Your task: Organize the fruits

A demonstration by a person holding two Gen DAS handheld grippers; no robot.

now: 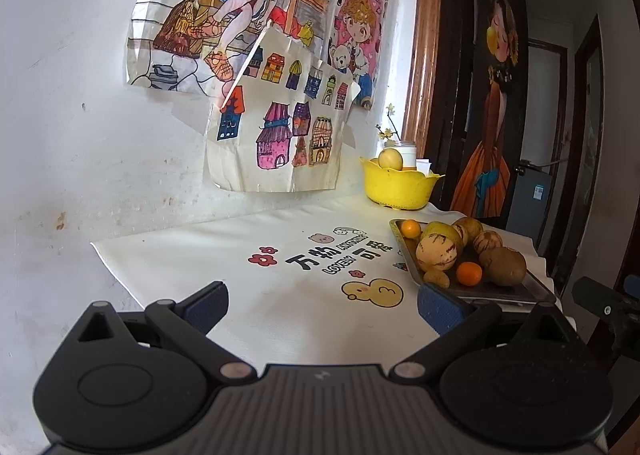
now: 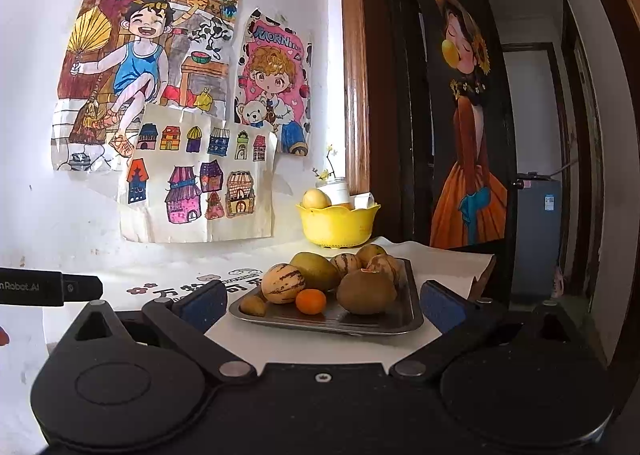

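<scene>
A metal tray [image 2: 404,319] holds several fruits: striped melons [image 2: 283,282], a green mango [image 2: 316,269], a brown kiwi [image 2: 366,291], a small orange [image 2: 311,301]. The tray also shows in the left wrist view [image 1: 520,295] at the right. A yellow bowl [image 2: 338,227] behind it holds a pale yellow fruit [image 2: 316,199]; the bowl also shows in the left wrist view [image 1: 396,185]. My right gripper [image 2: 324,305] is open and empty just in front of the tray. My left gripper [image 1: 322,305] is open and empty over the white cloth, left of the tray.
A white printed cloth [image 1: 248,287] covers the table against a white wall with drawings [image 2: 180,127]. A white jar with yellow flowers [image 2: 334,187] stands behind the bowl. A dark doorway with a painted figure [image 2: 468,159] is at the right.
</scene>
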